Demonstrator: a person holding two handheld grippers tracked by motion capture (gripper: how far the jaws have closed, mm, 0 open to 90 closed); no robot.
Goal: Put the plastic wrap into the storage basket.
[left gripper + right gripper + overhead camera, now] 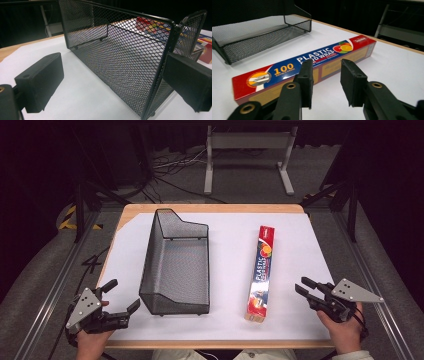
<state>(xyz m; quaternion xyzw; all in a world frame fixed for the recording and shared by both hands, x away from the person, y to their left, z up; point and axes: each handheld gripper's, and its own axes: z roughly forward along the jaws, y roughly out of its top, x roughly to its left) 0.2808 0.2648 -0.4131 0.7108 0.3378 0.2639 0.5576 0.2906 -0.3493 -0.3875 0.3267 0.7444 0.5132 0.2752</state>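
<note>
Work in hand: right gripper (306, 287) lines up on the wrap box (261, 272); likely destination, by my reading, is the basket (175, 262).
Box: lies flat on the white table (300, 250), long axis running away from the person, right of the basket and apart from it. Near end sits toward the table's front edge.
Basket: black mesh, empty, between the two grippers, open side up.
Right gripper: jaws part-open with a narrow gap and nothing between them. In the right gripper view the jaws point at the box's long side (304, 66), near it but not touching.
Left gripper (120, 297): jaws spread wide, unloaded. In the left gripper view the basket's near corner (172, 27) stands between them, untouched as far as I can tell.
Doing it well: the gap looks tight for the box; I'd widen it first, then take the box across its narrow width near mid-length so it lifts level.
Risk: gripping near an end may let the long box tip or twist.
Left's job: could steady the basket rim if the box nudges it.
</note>
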